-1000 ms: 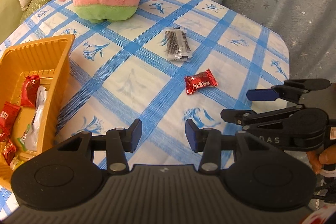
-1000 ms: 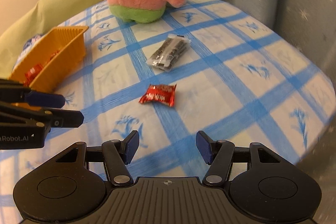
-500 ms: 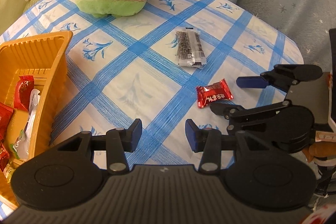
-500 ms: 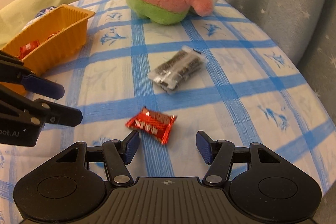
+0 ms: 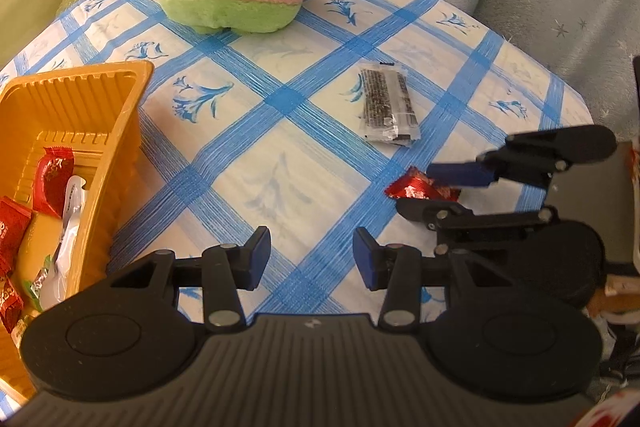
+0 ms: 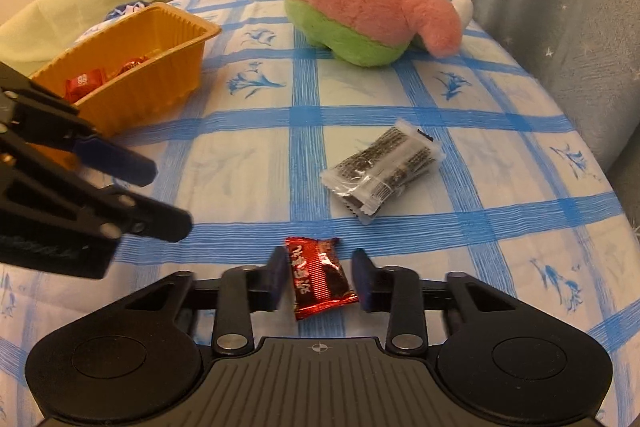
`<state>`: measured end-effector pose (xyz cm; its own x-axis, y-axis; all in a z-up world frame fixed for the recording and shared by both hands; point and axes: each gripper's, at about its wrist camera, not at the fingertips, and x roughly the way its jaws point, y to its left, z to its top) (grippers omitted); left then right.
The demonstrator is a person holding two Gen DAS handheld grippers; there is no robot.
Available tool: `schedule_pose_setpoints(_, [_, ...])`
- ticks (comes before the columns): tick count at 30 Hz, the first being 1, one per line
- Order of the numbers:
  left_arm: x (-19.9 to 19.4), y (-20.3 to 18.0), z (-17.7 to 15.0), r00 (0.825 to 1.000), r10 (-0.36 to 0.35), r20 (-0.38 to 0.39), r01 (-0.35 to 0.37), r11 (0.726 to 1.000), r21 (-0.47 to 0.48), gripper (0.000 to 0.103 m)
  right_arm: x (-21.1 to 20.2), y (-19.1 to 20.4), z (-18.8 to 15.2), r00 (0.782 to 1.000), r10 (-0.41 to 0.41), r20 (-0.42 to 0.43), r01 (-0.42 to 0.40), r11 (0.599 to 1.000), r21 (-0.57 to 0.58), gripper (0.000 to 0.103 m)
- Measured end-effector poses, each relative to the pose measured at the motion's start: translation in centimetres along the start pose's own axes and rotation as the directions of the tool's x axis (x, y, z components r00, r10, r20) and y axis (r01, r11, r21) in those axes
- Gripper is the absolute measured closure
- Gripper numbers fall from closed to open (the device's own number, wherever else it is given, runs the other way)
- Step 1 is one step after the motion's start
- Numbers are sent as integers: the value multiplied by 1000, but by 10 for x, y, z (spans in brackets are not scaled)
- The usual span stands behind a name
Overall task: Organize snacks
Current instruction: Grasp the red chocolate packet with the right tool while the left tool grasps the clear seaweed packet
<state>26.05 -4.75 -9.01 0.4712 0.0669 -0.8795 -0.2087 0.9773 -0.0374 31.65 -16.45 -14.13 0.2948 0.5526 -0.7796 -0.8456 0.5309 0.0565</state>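
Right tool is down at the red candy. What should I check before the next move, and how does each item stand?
1. Red candy between the right tool fingers: ok. The jaws have just been closing around it.
2. Firm hold: cannot tell. The pads appear to touch both sides, and the candy looks to be lying on the tablecloth.
3. Left tool free: ok, open and holding nothing.
4. Room in the yellow tray: ok, its far end is bare.
5. Clear way to the tray: probably not ok, as the left tool appears to sit between the candy and the tray.
6. Dark packet clear of the grasp: ok, it lies apart.
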Motion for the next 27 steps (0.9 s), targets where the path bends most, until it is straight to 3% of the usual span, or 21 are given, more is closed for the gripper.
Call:
schedule_pose_setpoints(8, [7,-11,13,999,-29,32,28,999,31,61,-13,-18,-5,1000,-30,-8,31,991,130,78])
schedule_pose_setpoints(16, [27,-32,39,992,-80,99,72,994,88,59,-41,-71,-11,995,-97,19,84,927,366,78])
schedule_pose_setpoints(23, [54,-55,65,987,-114,117,92,981,173,57,-58,-102,-20,988,-154,23,128,887,443,78])
schedule_pose_setpoints(27, [73,-63,77,990,-92,104,69,977,202,57,-64,-111,-25,985,-169,22,139,871,470,78])
